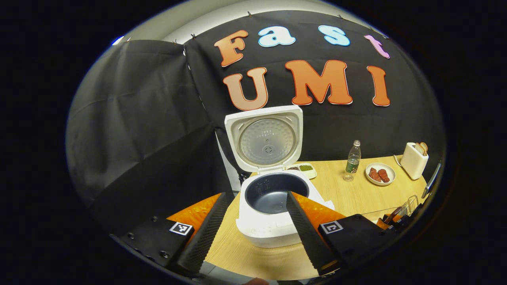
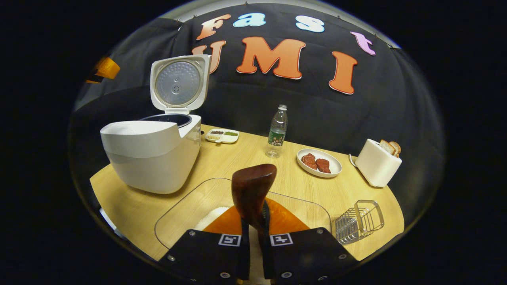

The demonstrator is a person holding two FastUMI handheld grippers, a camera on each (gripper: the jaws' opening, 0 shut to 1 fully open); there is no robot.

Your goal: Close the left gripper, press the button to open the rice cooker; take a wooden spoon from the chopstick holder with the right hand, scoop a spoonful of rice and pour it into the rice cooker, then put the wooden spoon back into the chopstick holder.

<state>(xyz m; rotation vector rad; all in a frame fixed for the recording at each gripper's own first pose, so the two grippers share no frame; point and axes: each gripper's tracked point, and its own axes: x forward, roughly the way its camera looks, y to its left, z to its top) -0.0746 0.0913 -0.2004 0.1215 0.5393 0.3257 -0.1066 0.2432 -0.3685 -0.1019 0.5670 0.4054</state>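
1. Here, the right tool [image 2: 253, 221] is seen clamped on the handle of the wooden spoon [image 2: 252, 190], whose bowl stands up above a clear container [image 2: 186, 206] with rice [image 2: 210, 217] at the desk's near edge.
2. The left tool [image 1: 257, 221] is held with its fingers apart in front of the rice cooker [image 1: 273, 213].
3. The rice cooker is placed near the left edge of the desk [image 2: 237, 158]; its lid [image 1: 266, 138] is raised upright and the dark inner pot [image 1: 273, 194] is exposed.
4. The wire chopstick holder [image 2: 358, 221] is set by the desk's near right corner.
5. Toward the far edge a sectioned dish [image 2: 222, 136], a water bottle [image 2: 277, 130], a plate [image 2: 319, 162] and a toaster [image 2: 376, 162] are ranged.
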